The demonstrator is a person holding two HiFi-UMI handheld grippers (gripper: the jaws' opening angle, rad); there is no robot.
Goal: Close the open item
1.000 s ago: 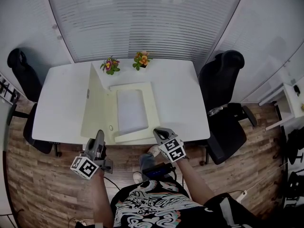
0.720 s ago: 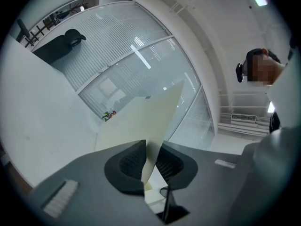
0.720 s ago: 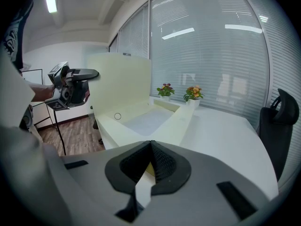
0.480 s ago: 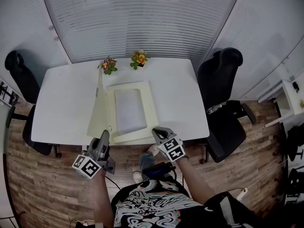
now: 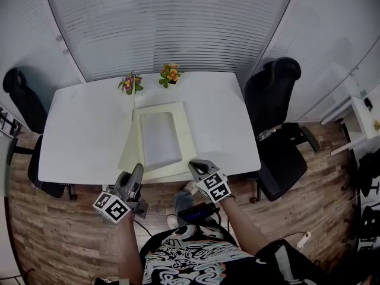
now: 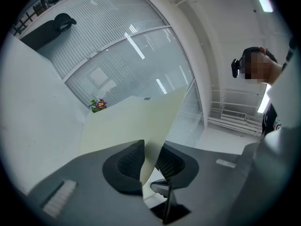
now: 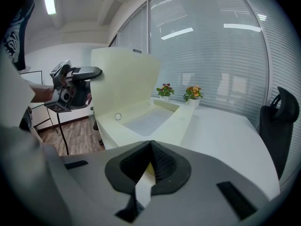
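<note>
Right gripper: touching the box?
Touching. The right gripper view shows the right gripper with its jaws shut on the near rim of the box.

Left gripper [image 5: 138, 168] pointing level, jaws just opening, now standing slightly apart around lid [image 6: 136, 121] edge. Right gripper [image 5: 193, 164] tilting downward, jaws pinching box [image 5: 189, 136] near rim.

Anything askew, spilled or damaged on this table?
Only the cream case: its lid stands nearly upright along the left side, not shut. The purple flowers and orange flowers sit upright at the far edge; nothing spilled or damaged.
</note>
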